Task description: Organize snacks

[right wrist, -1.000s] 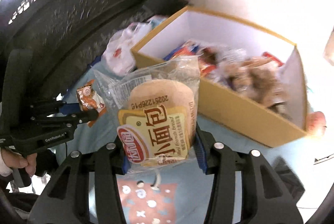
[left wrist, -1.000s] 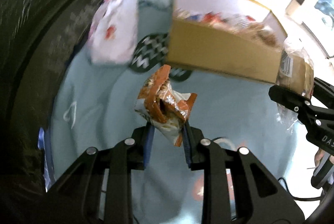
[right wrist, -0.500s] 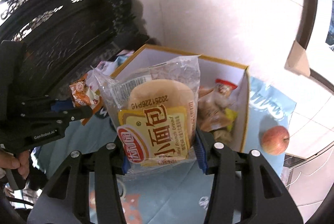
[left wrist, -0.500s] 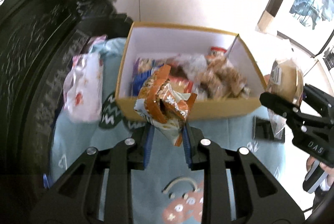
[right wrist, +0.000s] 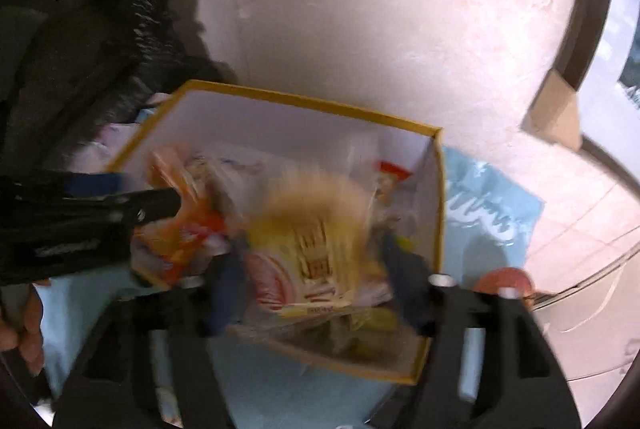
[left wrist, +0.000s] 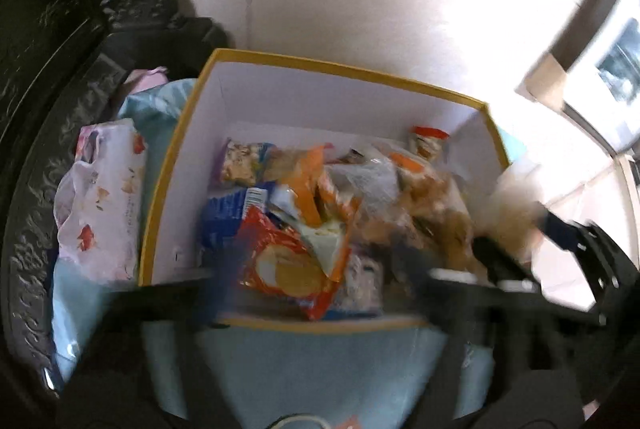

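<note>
A yellow-rimmed cardboard box holds several snack packets. My left gripper is blurred and spread wide over the box's front edge; the orange snack packet lies among the snacks in the box. My right gripper is also blurred and spread wide above the box; the mini bread packet sits between its fingers, loose, over the box. The left gripper shows in the right wrist view beside the orange packet.
A white and pink wipes pack lies left of the box on the light blue cloth. A red apple sits right of the box. Dark carved furniture stands at the left. A pale tiled floor lies behind.
Both grippers moved forward over the box and opened. The orange packet left the left gripper and dropped in. The bread packet is coming free of the right gripper.
</note>
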